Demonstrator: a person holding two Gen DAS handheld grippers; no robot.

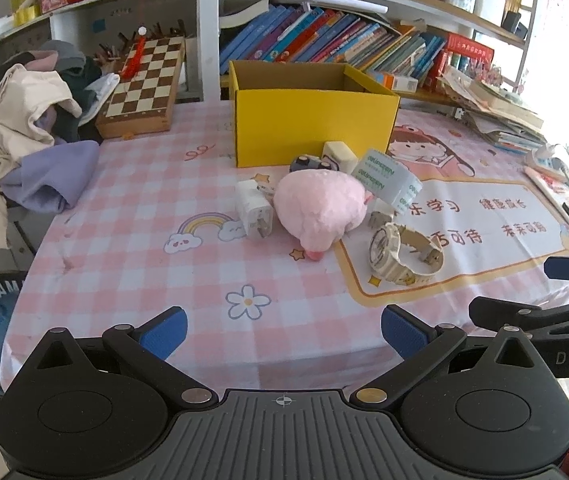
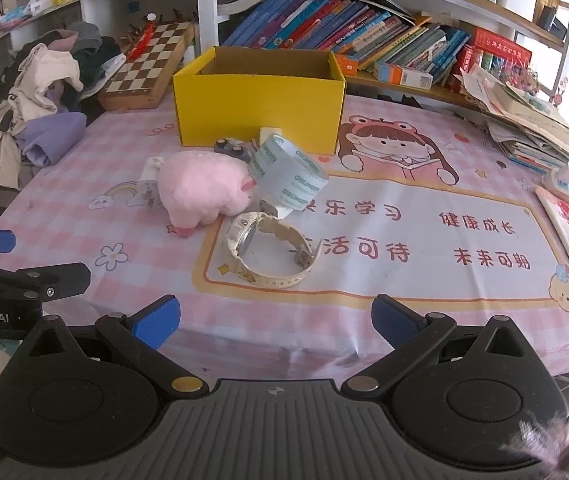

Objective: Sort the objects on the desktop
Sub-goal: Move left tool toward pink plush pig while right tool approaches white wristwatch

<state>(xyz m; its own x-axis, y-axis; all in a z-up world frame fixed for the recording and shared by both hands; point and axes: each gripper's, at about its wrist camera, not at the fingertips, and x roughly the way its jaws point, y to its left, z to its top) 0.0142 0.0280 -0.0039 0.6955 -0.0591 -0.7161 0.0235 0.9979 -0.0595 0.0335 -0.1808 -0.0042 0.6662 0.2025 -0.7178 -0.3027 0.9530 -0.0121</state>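
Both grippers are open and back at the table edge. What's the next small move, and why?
Probably ease the right gripper forward toward the cream watch. It is the nearest loose item, lying apart from the pink plush and tape roll, and the yellow box behind looks empty. The left gripper is also open.

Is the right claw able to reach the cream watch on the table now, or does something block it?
Probably yes. The right claw is open and holds nothing, and the cream watch lies straight ahead with only bare tablecloth between. The pink plush toy sits beside the watch, not in front.
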